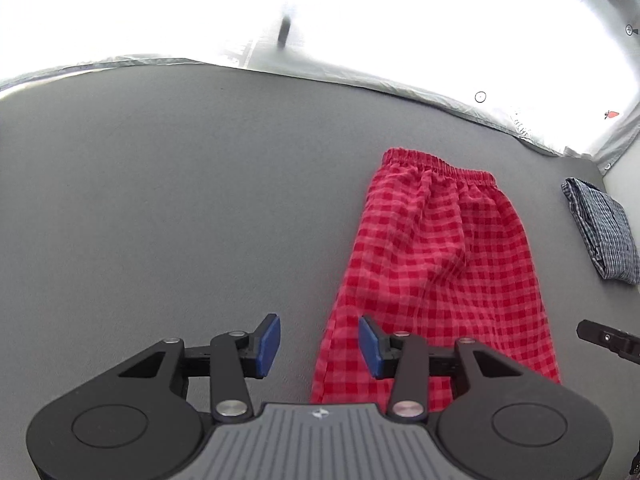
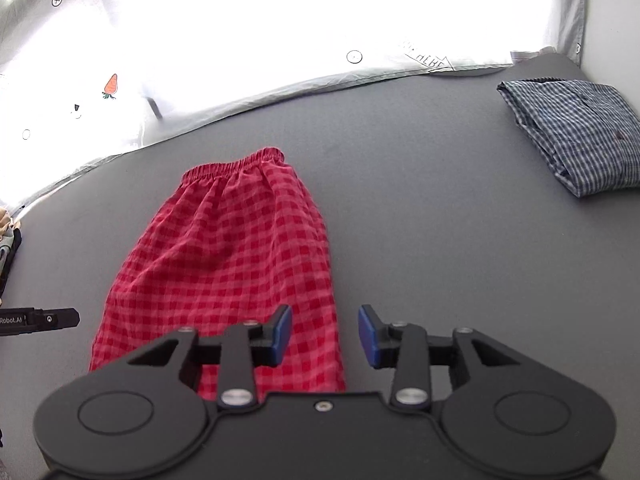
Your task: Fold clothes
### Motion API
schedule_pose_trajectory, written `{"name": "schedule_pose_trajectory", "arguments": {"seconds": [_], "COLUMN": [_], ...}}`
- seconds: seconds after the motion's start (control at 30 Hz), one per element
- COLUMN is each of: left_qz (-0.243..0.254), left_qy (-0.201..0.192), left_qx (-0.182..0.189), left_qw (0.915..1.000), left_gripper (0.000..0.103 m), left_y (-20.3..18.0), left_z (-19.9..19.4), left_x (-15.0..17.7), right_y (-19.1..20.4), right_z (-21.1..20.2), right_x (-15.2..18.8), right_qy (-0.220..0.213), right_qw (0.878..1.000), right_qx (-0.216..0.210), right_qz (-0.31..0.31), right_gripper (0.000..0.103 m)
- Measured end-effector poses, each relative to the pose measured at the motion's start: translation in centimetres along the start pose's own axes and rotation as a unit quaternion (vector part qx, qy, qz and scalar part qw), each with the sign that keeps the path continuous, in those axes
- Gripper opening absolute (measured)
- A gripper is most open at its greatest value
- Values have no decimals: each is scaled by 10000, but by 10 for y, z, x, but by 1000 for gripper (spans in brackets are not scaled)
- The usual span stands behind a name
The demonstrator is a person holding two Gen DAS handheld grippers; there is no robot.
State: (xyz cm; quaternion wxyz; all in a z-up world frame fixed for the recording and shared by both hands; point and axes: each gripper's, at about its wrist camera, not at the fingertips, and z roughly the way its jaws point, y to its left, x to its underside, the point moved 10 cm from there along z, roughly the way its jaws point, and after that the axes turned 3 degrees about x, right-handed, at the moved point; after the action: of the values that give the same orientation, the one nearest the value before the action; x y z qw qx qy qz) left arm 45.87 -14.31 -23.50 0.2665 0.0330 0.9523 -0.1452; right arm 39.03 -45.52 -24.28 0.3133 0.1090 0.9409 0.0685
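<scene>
Red checked trousers [image 1: 436, 256] flat between left tool [image 1: 319, 345], right tool [image 2: 324, 335], both agape

This looks like a bedroom at home: a bed with a plain grey sheet [image 2: 420, 220] fills both views, with a white duvet [image 2: 280, 32] printed with carrots and small circles bunched along its far edge. Red checked shorts [image 2: 224, 256] and a folded blue plaid garment [image 2: 576, 136] lie on the sheet.
</scene>
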Motion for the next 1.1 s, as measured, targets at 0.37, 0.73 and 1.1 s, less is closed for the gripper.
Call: {"name": "schedule_pose_trajectory", "arguments": {"seconds": [0.37, 0.73, 1.1], "left_qz": [736, 413, -67], "left_qy": [121, 70, 69], "left_qx": [12, -258, -273], "left_qw": [9972, 9988, 9996], "left_gripper": [45, 45, 49], "left_y": [-44, -28, -10], "left_z": [93, 102, 19], "left_x": [-62, -59, 5], "right_y": [30, 41, -21], "right_z": [120, 165, 52], "right_x": [-99, -114, 0], "right_qy": [254, 402, 634], "right_qw": [9969, 9983, 9968], "right_qx": [-606, -306, -290], "right_qz": [436, -279, 383], "right_gripper": [12, 11, 44]}}
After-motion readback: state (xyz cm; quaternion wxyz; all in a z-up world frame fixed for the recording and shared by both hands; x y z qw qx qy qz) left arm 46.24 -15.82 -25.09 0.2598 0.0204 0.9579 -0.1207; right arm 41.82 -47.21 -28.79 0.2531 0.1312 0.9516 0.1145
